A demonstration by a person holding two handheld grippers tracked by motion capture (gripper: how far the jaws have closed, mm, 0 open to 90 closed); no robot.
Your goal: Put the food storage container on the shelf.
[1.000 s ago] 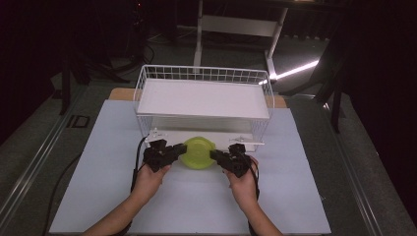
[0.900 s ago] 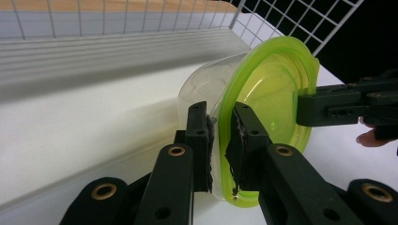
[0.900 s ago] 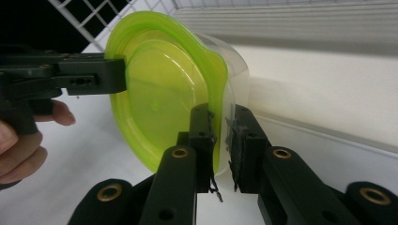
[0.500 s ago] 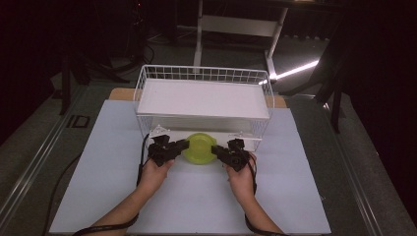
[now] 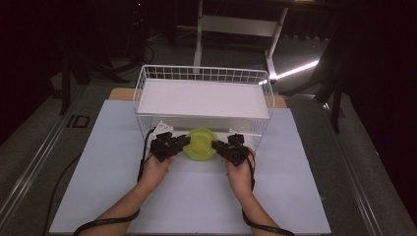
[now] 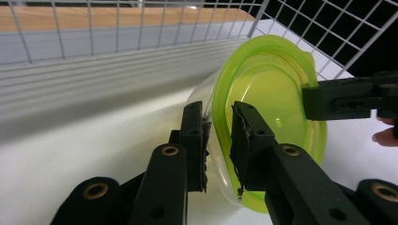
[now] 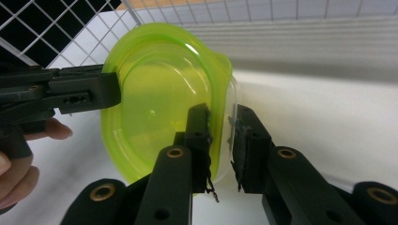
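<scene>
A clear plastic container with a lime-green lid [image 5: 200, 143] hangs between both grippers just in front of the wire basket [image 5: 206, 73]. It is tilted, lid toward the person. My left gripper [image 5: 183, 142] pinches its left rim; in the left gripper view the jaws [image 6: 218, 112] clamp the lid edge and clear wall of the container [image 6: 267, 93]. My right gripper [image 5: 219, 146] pinches the opposite rim, its jaws [image 7: 221, 115] closed on the container [image 7: 159, 93]. Each gripper view shows the other gripper, the right one [image 6: 347, 96] and the left one [image 7: 80, 91], on the far rim.
The white wire basket stands at the middle back of the pale mat [image 5: 98, 196], with a white ribbed board [image 5: 201, 98] inside. Its front wire wall [image 5: 147, 125] is right behind the container. A metal stand [image 5: 236, 24] and dark floor lie beyond the table.
Both grippers have carried the container forward, away from the person, up to the basket's front wall. Their grip on it is the same.
</scene>
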